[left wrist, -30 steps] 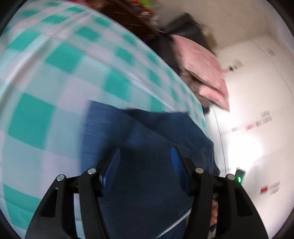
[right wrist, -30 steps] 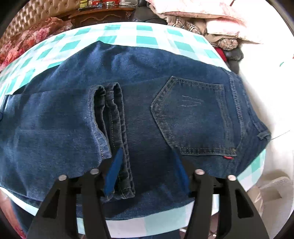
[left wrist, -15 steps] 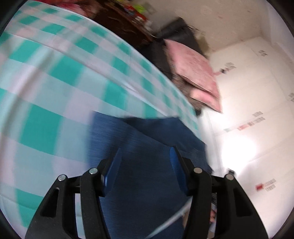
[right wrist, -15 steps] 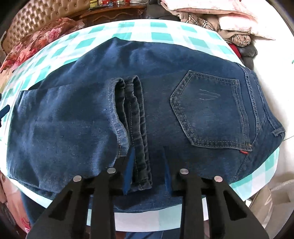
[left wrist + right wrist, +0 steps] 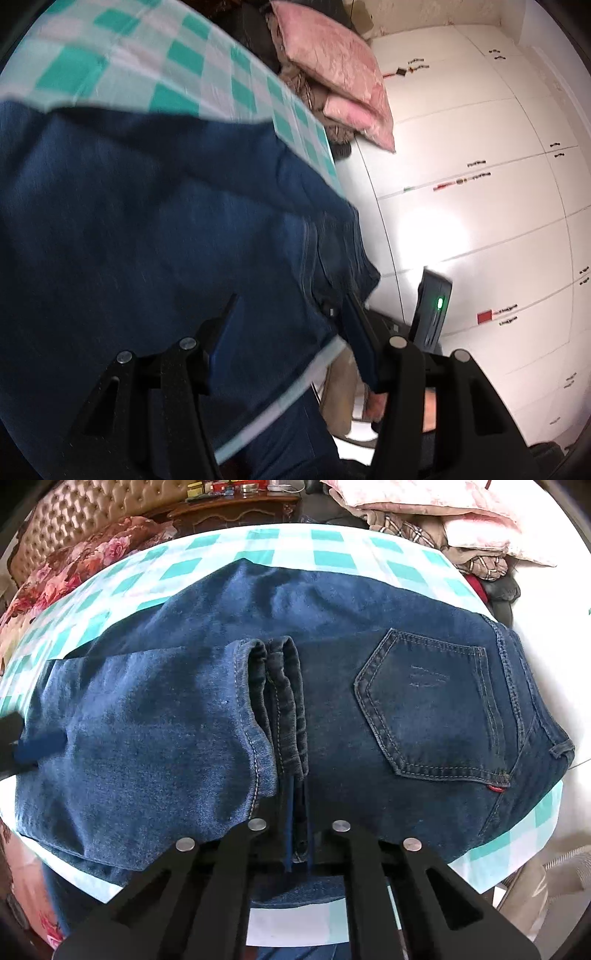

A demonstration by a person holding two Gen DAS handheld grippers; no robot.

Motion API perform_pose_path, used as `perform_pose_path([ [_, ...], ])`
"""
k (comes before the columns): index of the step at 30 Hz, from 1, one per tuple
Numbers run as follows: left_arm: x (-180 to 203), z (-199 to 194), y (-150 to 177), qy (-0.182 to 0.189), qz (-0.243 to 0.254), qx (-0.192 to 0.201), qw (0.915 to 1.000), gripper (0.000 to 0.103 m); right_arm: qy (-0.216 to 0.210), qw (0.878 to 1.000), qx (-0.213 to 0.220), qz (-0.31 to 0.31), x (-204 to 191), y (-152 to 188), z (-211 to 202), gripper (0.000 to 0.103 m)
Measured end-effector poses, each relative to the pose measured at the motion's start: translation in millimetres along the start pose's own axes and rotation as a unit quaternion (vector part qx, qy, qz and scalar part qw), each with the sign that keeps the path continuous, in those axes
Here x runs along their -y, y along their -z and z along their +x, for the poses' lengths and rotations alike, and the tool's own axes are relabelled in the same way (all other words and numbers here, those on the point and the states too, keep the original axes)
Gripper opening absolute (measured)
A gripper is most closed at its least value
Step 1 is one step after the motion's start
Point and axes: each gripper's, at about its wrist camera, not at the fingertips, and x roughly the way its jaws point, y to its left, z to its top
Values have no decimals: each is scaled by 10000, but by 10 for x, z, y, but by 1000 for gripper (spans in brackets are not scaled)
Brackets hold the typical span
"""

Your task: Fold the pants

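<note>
Dark blue jeans (image 5: 406, 709) lie folded on a green-and-white checked sheet (image 5: 325, 554), back pocket up at the right. The leg hems (image 5: 284, 701) are folded over the middle. My right gripper (image 5: 297, 812) points steeply down at the near edge, shut on the near end of those hems, the denim pinched between its pads. In the left wrist view, my left gripper (image 5: 290, 301) hovers open over the jeans (image 5: 147, 221) near their edge, with nothing pressed between its fingers. Its blue pad (image 5: 33, 746) shows at the left edge of the right wrist view.
Pink pillows (image 5: 332, 62) and piled clothes sit past the bed's far corner. White wardrobe doors (image 5: 480, 184) fill the right side. Floral bedding (image 5: 55, 579) and a tufted headboard (image 5: 66, 524) lie at the left, and a wooden nightstand (image 5: 236, 506) stands behind.
My right gripper's jaws have closed onto the leg hems. My left gripper has swung across the jeans toward their wardrobe-side edge, so more denim and less sheet fills its view.
</note>
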Motion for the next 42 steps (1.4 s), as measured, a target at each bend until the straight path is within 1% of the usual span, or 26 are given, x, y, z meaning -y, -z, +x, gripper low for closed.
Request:
perform_pose_path([
  [3,11,13,163,172,-10,-226,9996,54,2,10000,28,-31,12,28,-30,5],
  [4,30,0,210,83,101,-272,9995,54,12,10000,38,-32,11,30,-36,5],
  [6,88,-52,295,-323,453,-312,9980,54,80,9999,65,-88,-25,43,-32,5],
  [7,92,-68,310,-357,477,-317,9977,54,153,9997,93,-141,-58,47,-35,5],
  [9,60,-130,286,-315,413,-254,9983,54,201,9996,137,-162,-90,48,-46,5],
  [12,-26,-272,186,-507,350,81,9981,54,249,9993,191,-206,-143,66,-102,5],
  [14,-135,-350,102,-679,305,196,9970,54,277,9992,211,-213,-147,72,-118,5],
  [15,-219,-388,59,-830,239,230,9960,49,280,9992,212,-214,-150,69,-120,5],
  [16,-357,-456,-2,-1170,135,293,9926,41,267,9992,208,-216,-143,77,-121,5],
  [17,-442,-510,-25,-1307,50,338,9908,37,249,9993,204,-207,-135,81,-121,5],
  [19,-667,-678,-75,-1456,-250,462,9879,17,143,9996,181,-155,-112,76,-110,5],
  [21,-805,-811,-103,-1483,-391,561,9866,10,48,9998,172,-90,-88,67,-99,5],
  [22,-850,-874,-113,-1433,-493,608,9866,10,-10,9999,157,-46,-68,59,-98,5],
  [23,-841,-918,-118,-1429,-495,656,9863,11,-64,9999,153,-8,-41,48,-106,5],
  [24,-798,-946,-121,-1435,-421,712,9862,19,-97,9998,146,23,-29,36,-111,5],
  [25,-741,-992,-128,-1383,-304,784,9868,31,-157,9998,132,56,10,17,-119,5],
  [26,-704,-1027,-150,-1388,-249,862,9863,34,-179,9997,137,67,34,-1,-126,5],
  [30,-700,-1187,-284,-1483,-286,1100,9824,34,-118,9998,140,49,32,-43,-113,9],
  [32,-700,-1245,-385,-1730,-300,1230,9767,43,-28,9999,81,61,16,-57,-41,16],
  [33,-694,-1266,-410,-1840,-298,1282,9741,58,6,10000,63,76,17,-60,-11,29],
  [34,-696,-1293,-457,-2023,-291,1347,9696,65,94,9999,67,104,22,-57,20,33],
  [36,-717,-1300,-529,-2277,-246,1335,9642,65,159,9998,39,99,28,-46,87,35],
  [39,-742,-1185,-619,-2515,-185,1125,9611,64,114,9998,83,134,45,-35,118,33],
  [40,-730,-1117,-624,-2584,-87,990,9609,63,90,9999,87,92,41,-34,117,23],
  [41,-716,-1064,-613,-2574,-9,902,9621,62,-10,9999,70,73,41,-27,119,14],
  [42,-692,-1025,-599,-2563,77,833,9630,56,-53,10000,45,60,29,-27,120,13],
])
